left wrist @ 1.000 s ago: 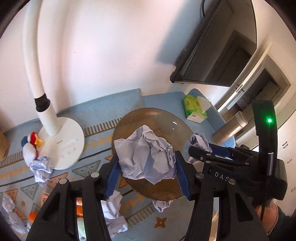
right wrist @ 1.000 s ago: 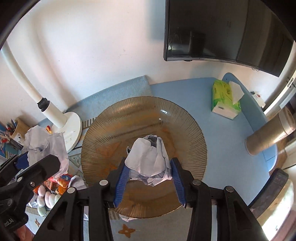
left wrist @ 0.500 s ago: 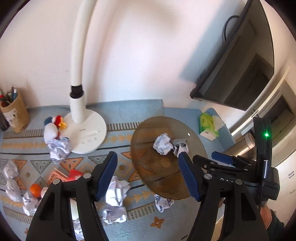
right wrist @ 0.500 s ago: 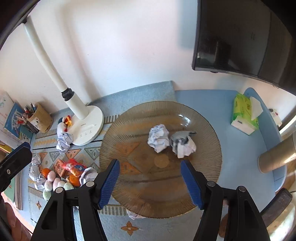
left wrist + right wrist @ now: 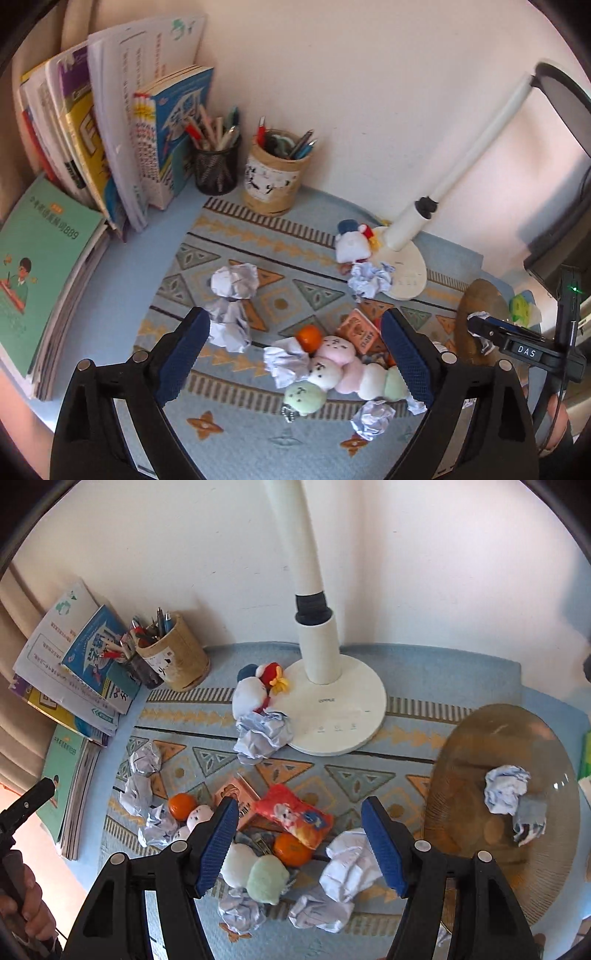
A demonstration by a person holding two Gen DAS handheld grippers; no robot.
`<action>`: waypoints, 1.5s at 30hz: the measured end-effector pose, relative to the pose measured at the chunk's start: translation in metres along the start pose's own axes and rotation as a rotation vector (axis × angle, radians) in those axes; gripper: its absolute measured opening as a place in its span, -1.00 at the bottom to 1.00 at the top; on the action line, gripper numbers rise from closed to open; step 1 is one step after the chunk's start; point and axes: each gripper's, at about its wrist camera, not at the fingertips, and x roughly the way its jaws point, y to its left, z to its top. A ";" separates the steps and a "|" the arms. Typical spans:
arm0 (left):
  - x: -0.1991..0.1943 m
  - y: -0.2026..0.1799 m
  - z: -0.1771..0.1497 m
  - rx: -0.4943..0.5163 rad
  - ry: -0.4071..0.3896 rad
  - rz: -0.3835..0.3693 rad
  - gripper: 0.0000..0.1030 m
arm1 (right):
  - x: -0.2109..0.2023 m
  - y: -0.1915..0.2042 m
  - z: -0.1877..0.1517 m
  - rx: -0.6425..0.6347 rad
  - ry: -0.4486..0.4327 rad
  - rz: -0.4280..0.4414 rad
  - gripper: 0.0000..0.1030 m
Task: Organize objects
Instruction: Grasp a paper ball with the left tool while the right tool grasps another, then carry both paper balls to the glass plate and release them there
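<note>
Both grippers hang over a patterned mat littered with crumpled paper balls. My left gripper (image 5: 295, 317) is wide and its jaws are still opening, with nothing pressed between them. Below it lie a paper ball (image 5: 286, 363), an orange (image 5: 309, 334) and a string of plush toys (image 5: 332, 369). More paper balls (image 5: 234, 282) sit to the upper left. My right gripper (image 5: 300, 803) stands open and empty over a red snack packet (image 5: 295, 812) and a second orange (image 5: 291, 849), with a large paper ball (image 5: 351, 864) by its right finger. The brown glass plate (image 5: 461, 775) at the right holds two paper balls (image 5: 506, 790).
A white lamp base (image 5: 340, 709) stands at the back with a plush snowman (image 5: 251, 694) and a paper ball (image 5: 264, 734) against it. Two pen cups (image 5: 273, 181) and a row of books (image 5: 110, 129) line the back left. A small pink box (image 5: 360, 330) lies on the mat.
Both grippers let go of their paper balls, which now lie on the plate. Both swung left, away from the plate and over the cluttered mat, and their jaws widened.
</note>
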 end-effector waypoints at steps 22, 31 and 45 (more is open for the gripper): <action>0.193 0.048 0.031 0.076 0.400 -0.043 0.42 | 0.145 0.044 0.058 0.131 0.185 -0.066 0.31; 0.185 0.042 0.028 0.111 0.345 -0.074 -0.12 | 0.149 0.054 0.057 0.064 0.152 -0.049 -0.18; 0.110 -0.024 0.036 0.180 0.197 -0.209 -0.12 | 0.048 0.026 0.013 0.131 0.042 -0.002 -0.18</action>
